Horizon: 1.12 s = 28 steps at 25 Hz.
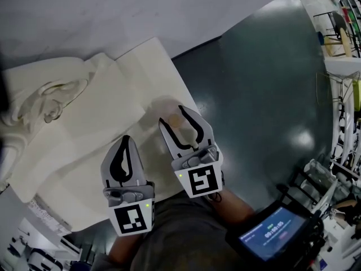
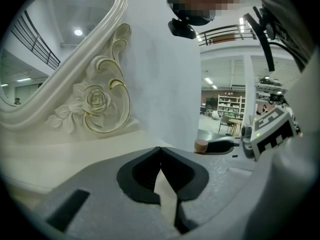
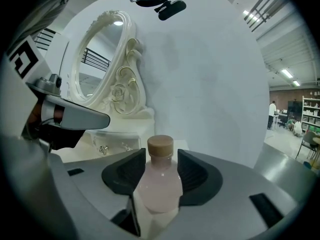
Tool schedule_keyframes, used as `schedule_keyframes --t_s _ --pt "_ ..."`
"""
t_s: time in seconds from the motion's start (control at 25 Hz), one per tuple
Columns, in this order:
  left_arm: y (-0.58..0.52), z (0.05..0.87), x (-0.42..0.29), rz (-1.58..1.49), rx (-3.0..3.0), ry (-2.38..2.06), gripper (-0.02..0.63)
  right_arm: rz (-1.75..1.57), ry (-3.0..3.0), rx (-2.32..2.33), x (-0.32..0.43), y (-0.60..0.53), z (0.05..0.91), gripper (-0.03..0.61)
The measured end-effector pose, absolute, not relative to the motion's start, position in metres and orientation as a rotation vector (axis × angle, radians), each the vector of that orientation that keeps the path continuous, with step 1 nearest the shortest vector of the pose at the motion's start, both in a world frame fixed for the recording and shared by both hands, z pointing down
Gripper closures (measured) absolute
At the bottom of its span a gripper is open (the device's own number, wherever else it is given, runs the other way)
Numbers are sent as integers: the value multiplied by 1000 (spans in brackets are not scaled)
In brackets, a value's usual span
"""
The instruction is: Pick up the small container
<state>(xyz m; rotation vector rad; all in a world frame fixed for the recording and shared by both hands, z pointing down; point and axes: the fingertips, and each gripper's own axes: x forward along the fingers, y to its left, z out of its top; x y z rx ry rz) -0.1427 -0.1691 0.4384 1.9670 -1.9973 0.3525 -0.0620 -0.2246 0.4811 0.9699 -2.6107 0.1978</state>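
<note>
Your right gripper [image 3: 161,153] stands wide, pads flanking the bottle [image 3: 159,184]. It stands upright on the table [image 1: 130,78], dead centre between them, cap up. I judge there's no squeeze yet. Your left gripper [image 2: 160,150], closed and empty, sits farther off, to the left.

Left gripper [image 1: 126,140]: held low at the left of the head view, jaws shut tip to tip with nothing between them, marker cube [image 1: 132,218] toward the body. Right gripper [image 1: 170,115]: just beside it and a little further forward, jaws spread wide, the small container [image 3: 159,184] standing between them. Both point away from the person. Forearm [image 1: 237,206]: runs back from the right gripper.
</note>
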Motion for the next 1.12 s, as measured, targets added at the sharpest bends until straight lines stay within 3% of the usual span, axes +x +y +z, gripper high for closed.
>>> schedule_keyframes --t_s 0.16,0.24,1.12 --pt "-169 436 -141 351 1974 -1998 600 177 -2613 977 -62 -225 478 386" --pt "-168 435 -143 349 1973 -2004 600 175 -2612 985 -62 -224 477 426" --pt "-164 418 -145 332 1995 -2036 600 186 -2612 998 -63 -226 475 434"
